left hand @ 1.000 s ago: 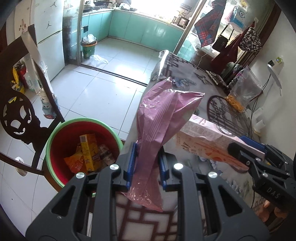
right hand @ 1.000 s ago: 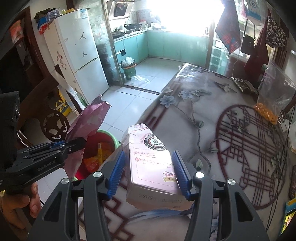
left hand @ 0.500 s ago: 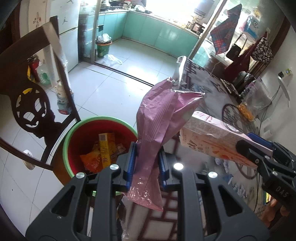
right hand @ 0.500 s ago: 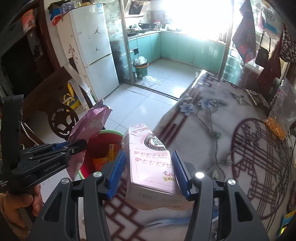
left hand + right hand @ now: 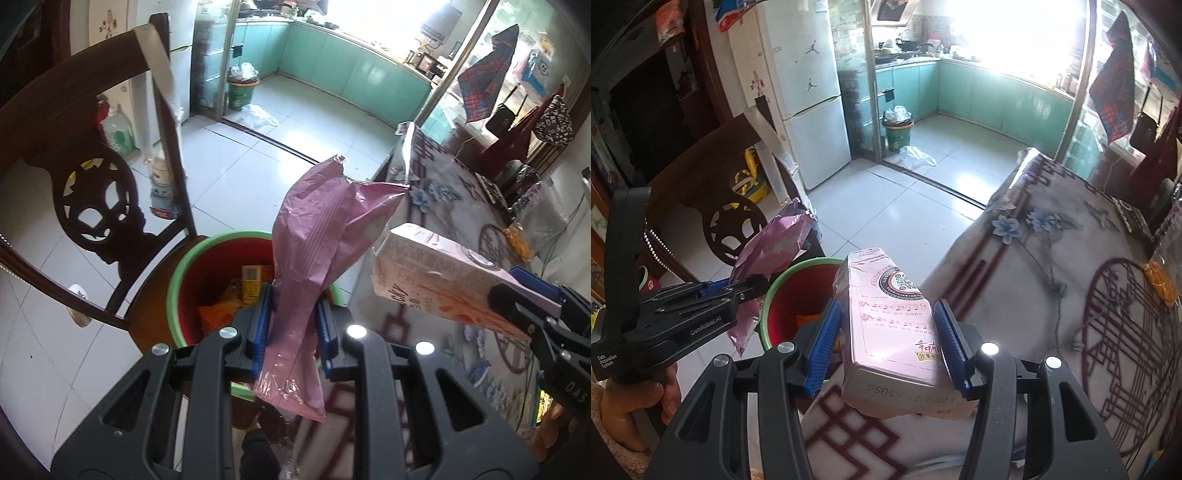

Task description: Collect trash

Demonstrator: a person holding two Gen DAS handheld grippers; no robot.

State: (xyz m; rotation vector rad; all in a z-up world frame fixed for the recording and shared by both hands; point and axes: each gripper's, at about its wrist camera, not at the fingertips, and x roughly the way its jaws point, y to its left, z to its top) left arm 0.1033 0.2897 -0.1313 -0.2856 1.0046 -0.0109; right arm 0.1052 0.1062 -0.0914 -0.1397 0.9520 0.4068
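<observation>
My left gripper [image 5: 293, 328] is shut on a crumpled pink plastic bag [image 5: 317, 251] and holds it above the near rim of a red bin with a green rim [image 5: 184, 273]. The bin holds orange and yellow wrappers [image 5: 236, 299]. My right gripper [image 5: 886, 343] is shut on a pink carton [image 5: 890, 317], held over the table edge just right of the bin [image 5: 783, 288]. The left gripper and its bag [image 5: 768, 251] show at the left of the right wrist view. The carton [image 5: 439, 280] shows at the right of the left wrist view.
A dark carved wooden chair [image 5: 92, 192] stands left of the bin. The table with a flowered cloth [image 5: 1052, 258] fills the right side; a clear bag of orange snacks [image 5: 1161, 280] lies on it. White tiled floor [image 5: 258, 155] leads to the kitchen, where a green bin [image 5: 897, 129] stands.
Both grippers have moved left towards the bin, which now sits closer and more central. The pink bag is now over the bin's rim. Both grips are unchanged.
</observation>
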